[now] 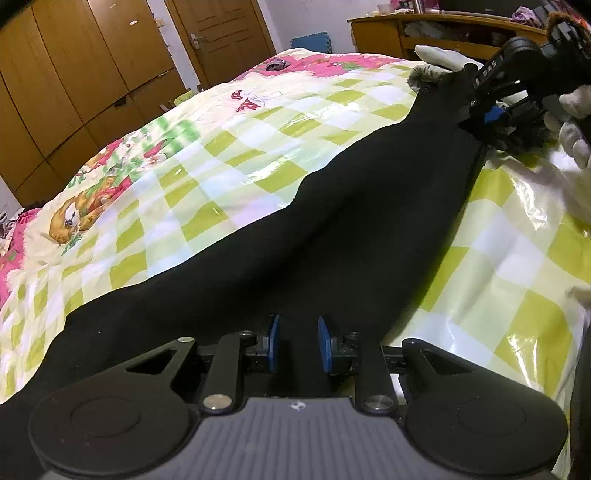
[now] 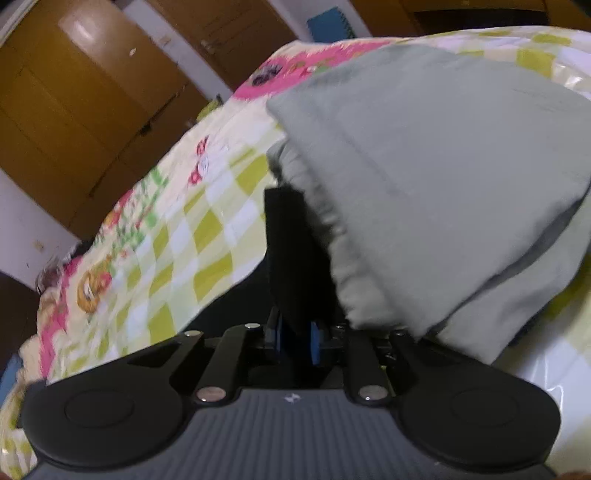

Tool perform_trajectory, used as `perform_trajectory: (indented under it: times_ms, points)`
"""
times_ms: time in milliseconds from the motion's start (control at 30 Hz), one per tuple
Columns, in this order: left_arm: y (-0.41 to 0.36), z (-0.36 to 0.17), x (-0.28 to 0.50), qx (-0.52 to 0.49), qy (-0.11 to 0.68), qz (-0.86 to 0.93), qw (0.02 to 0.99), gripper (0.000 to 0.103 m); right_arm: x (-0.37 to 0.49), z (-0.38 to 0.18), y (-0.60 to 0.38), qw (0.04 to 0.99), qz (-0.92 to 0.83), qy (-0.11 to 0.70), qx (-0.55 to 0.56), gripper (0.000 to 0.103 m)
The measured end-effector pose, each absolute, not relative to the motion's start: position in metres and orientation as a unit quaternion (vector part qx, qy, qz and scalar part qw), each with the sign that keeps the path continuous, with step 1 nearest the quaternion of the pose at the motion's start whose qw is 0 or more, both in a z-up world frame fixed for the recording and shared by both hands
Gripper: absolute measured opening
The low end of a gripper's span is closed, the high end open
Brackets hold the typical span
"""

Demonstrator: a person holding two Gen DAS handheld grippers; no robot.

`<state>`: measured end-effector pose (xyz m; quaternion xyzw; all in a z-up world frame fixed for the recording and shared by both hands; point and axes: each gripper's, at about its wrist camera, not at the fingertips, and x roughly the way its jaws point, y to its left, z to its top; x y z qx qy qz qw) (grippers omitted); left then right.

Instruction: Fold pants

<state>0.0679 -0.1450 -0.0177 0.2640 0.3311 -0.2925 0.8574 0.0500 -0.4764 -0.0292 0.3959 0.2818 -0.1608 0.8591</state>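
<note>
Black pants lie stretched in a long band across the checked bed cover, from the near left to the far right. At the near end, my left gripper has black cloth filling the gap between its blue pads and is shut on it. The right gripper is held by a white-gloved hand and pinches the far end of the band. In the right wrist view a strip of the black pants rises from between the pads of the right gripper.
A folded grey garment lies on the bed cover just right of the right gripper, and shows as pale cloth at the far end. Beyond the bed stand brown wardrobes, a door and a wooden shelf.
</note>
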Motion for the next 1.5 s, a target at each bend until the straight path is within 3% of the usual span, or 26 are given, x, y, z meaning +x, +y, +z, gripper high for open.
perform_trajectory:
  times_ms: [100, 367, 500, 667, 800, 1067, 1100, 1167, 1200, 1367, 1500]
  points:
    - [-0.147, -0.019, 0.070, 0.261, 0.334, -0.292, 0.857, 0.038, 0.048, -0.029, -0.478, 0.858, -0.159, 0.273, 0.406, 0.007]
    - [-0.139, -0.020, 0.068, 0.259, 0.340, -0.286, 0.858, 0.038, 0.031, -0.018, -0.478, 0.860, -0.146, 0.252, 0.419, 0.006]
    - [-0.137, -0.017, 0.065, 0.256, 0.339, -0.283, 0.860, 0.038, 0.042, -0.030, -0.478, 0.849, -0.151, 0.304, 0.406, 0.006]
    - [-0.130, -0.015, 0.060, 0.260, 0.333, -0.281, 0.862, 0.039, 0.020, -0.023, -0.468, 0.855, -0.179, 0.285, 0.396, 0.014]
    - [-0.118, -0.013, 0.059, 0.253, 0.333, -0.274, 0.866, 0.039, 0.009, -0.031, -0.469, 0.850, -0.198, 0.276, 0.402, 0.052]
    - [-0.091, -0.014, 0.058, 0.255, 0.339, -0.243, 0.872, 0.043, 0.054, -0.069, -0.472, 0.848, -0.175, 0.238, 0.440, 0.056]
    - [-0.085, -0.014, 0.058, 0.255, 0.338, -0.234, 0.875, 0.044, 0.058, -0.071, -0.472, 0.846, -0.165, 0.230, 0.452, 0.055]
    - [-0.067, -0.012, 0.058, 0.250, 0.335, -0.211, 0.884, 0.044, 0.070, -0.071, -0.469, 0.837, -0.155, 0.234, 0.471, 0.033]
    - [-0.057, -0.010, 0.059, 0.246, 0.333, -0.197, 0.888, 0.044, 0.075, -0.067, -0.465, 0.837, -0.156, 0.244, 0.464, 0.009]
    - [0.003, -0.011, 0.073, 0.242, 0.343, -0.110, 0.901, 0.044, 0.072, -0.044, -0.443, 0.851, -0.131, 0.244, 0.447, 0.008]
    - [0.042, -0.034, 0.084, 0.269, 0.364, -0.054, 0.890, 0.045, 0.082, -0.047, -0.421, 0.855, -0.168, 0.327, 0.366, 0.012]
